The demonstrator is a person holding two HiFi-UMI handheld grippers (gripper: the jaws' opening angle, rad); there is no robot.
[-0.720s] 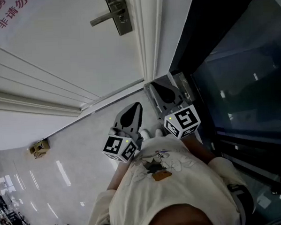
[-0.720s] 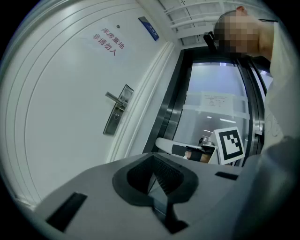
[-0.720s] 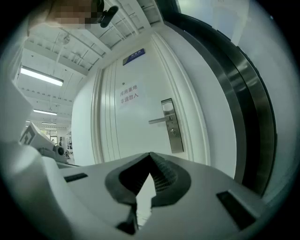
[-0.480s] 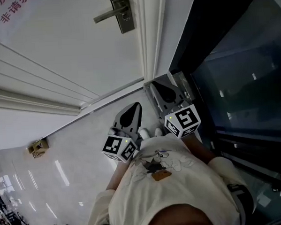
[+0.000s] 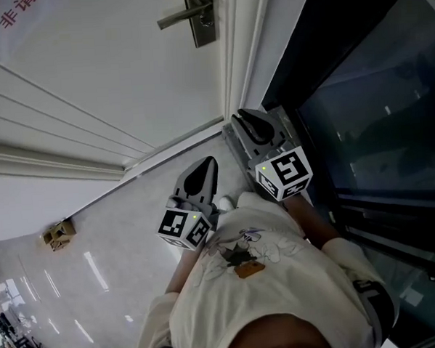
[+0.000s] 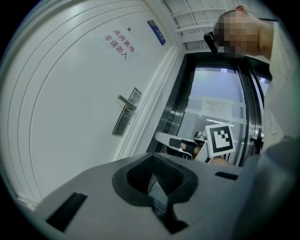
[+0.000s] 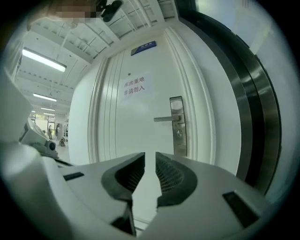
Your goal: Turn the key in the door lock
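The white door (image 5: 110, 73) carries a metal lock plate (image 5: 203, 17) with a lever handle (image 5: 182, 17) pointing left. In the right gripper view the lock plate (image 7: 178, 126) shows a small round cylinder (image 7: 178, 134) under the lever; I cannot make out a key there. My right gripper (image 7: 150, 161) points level at the door, well short of it, its jaws a narrow gap apart with nothing between them. It is also visible by the door frame in the head view (image 5: 253, 125). My left gripper (image 5: 201, 179) is held lower and further back, with its pads (image 6: 154, 180) meeting and nothing in them.
A dark glass panel in a black and steel frame (image 5: 375, 125) stands right of the door frame. A red-lettered sign (image 7: 134, 87) and a small blue plate (image 7: 144, 47) are on the door. A small cardboard box (image 5: 59, 232) lies on the glossy floor at the left.
My right gripper has moved a little forward toward the door frame. The head view has shifted, so the lock plate sits further right. The left gripper has stayed put.
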